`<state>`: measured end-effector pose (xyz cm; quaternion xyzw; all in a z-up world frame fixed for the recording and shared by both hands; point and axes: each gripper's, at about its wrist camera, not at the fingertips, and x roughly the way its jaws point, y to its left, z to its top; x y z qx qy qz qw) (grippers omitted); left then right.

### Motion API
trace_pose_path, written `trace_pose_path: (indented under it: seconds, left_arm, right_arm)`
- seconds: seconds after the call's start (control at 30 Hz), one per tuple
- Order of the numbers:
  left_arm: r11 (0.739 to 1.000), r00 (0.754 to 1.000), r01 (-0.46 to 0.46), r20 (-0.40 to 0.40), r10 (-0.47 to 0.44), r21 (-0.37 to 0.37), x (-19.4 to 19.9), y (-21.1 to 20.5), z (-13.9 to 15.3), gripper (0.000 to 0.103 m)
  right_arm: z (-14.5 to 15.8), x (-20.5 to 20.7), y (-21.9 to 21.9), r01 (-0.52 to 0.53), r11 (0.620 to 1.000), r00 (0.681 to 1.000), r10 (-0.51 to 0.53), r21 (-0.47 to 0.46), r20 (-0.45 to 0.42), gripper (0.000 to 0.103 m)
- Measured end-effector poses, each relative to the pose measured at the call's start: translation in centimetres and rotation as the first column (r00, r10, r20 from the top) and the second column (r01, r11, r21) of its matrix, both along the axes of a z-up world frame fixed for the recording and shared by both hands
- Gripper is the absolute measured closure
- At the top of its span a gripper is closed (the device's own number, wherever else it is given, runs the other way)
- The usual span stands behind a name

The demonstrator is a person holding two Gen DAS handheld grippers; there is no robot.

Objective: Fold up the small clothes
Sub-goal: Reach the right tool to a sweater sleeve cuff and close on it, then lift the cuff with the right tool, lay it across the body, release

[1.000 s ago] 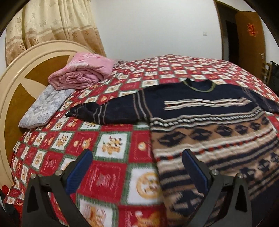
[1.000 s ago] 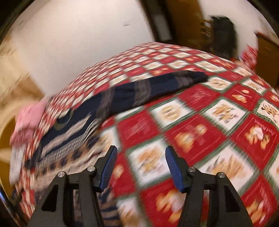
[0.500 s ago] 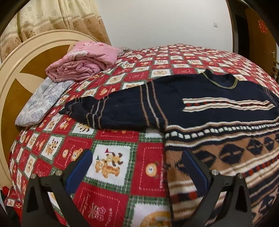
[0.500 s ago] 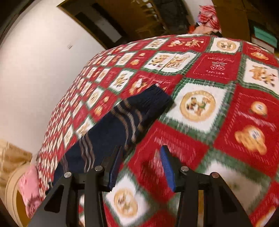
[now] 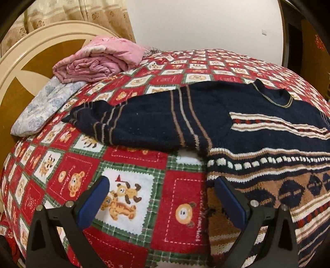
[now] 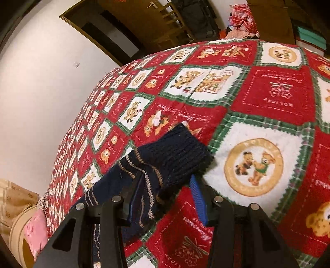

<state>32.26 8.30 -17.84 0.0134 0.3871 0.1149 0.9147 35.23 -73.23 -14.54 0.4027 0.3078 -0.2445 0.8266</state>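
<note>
A navy patterned sweater lies flat on the red checked bedspread, its left sleeve stretched toward the headboard. My left gripper is open and empty, low over the bedspread just left of the sweater's side edge. In the right wrist view the sweater's other sleeve cuff lies between the open fingers of my right gripper; the fingers have not closed on it.
A folded pink blanket and a grey floral pillow lie by the wooden headboard. A doorway, chair and clutter stand beyond the bed's far edge.
My right gripper has moved in onto the sleeve cuff, which now lies between its fingers. My left gripper has moved closer to the sweater's left side.
</note>
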Motion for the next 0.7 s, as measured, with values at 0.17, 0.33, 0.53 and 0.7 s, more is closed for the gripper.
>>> trace_pose_path:
  seconds: [0.17, 0.33, 0.53, 0.7]
  left_arm:
    - [1.0, 1.0, 0.018, 0.008, -0.018, 0.012, -0.1, -0.4, 0.0, 0.0]
    - [1.0, 1.0, 0.023, 0.012, -0.023, 0.001, -0.1, -0.3, -0.1, 0.0]
    - [0.999, 1.0, 0.025, 0.017, -0.025, -0.025, -0.2, 0.0, -0.3, 0.0]
    - [0.998, 0.999, 0.035, 0.017, -0.034, -0.043, -0.1, 0.0, -0.4, 0.0]
  right_arm:
    - [0.2, 0.5, 0.5, -0.02, 0.998, 0.999, 0.019, -0.058, -0.026, 0.056]
    - [0.0, 1.4, 0.1, -0.009, 0.994, 0.998, 0.002, -0.106, -0.062, 0.081]
    - [0.6, 2.7, 0.9, -0.054, 0.98, 0.995, 0.036, -0.191, -0.098, 0.095]
    - [3.4, 3.9, 4.0, -0.135, 0.954, 0.99, 0.12, -0.268, -0.07, 0.095]
